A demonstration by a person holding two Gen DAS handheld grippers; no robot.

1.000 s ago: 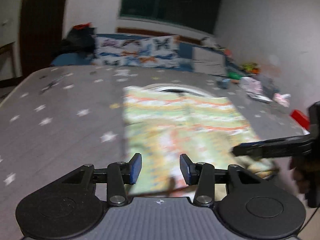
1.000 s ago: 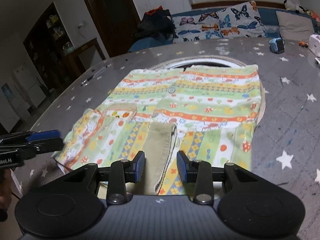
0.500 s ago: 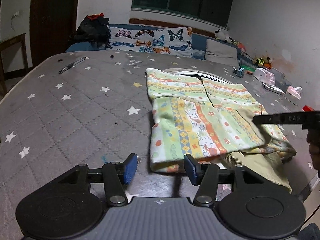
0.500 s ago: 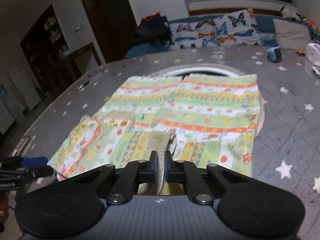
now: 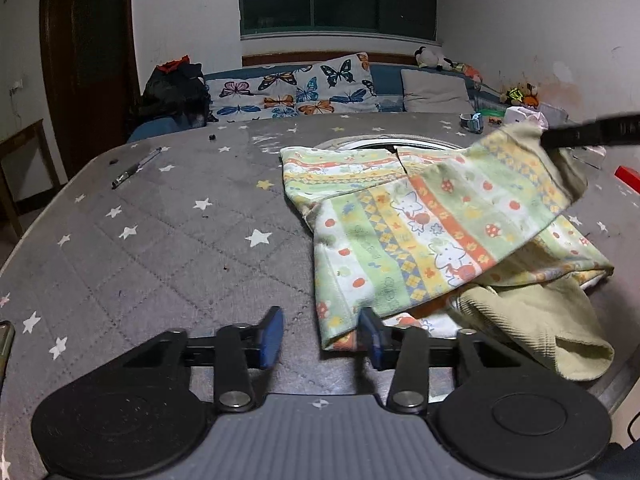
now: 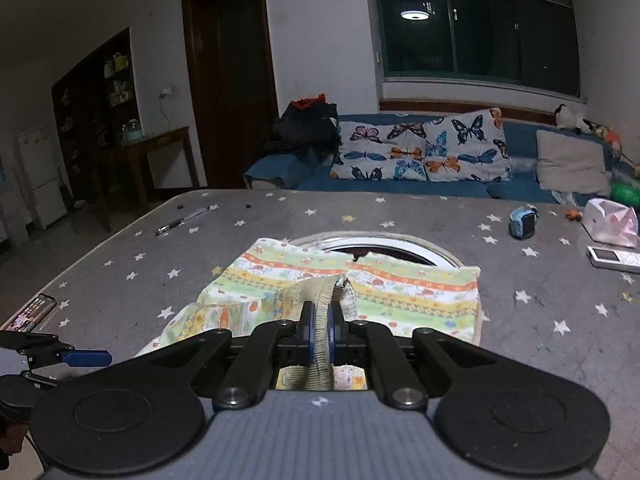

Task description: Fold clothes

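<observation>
Since half a second ago we have raised the right gripper (image 6: 319,330), and the cuff pinched between its pads now hangs above the table (image 5: 160,240). Most of our patterned shirt (image 5: 420,232) lies on that star-print table, one sleeve drawn up and across it. Our left gripper (image 5: 320,334) sits low at the near hem, jaws wide, holding nothing. Pen (image 5: 136,168) far left.
</observation>
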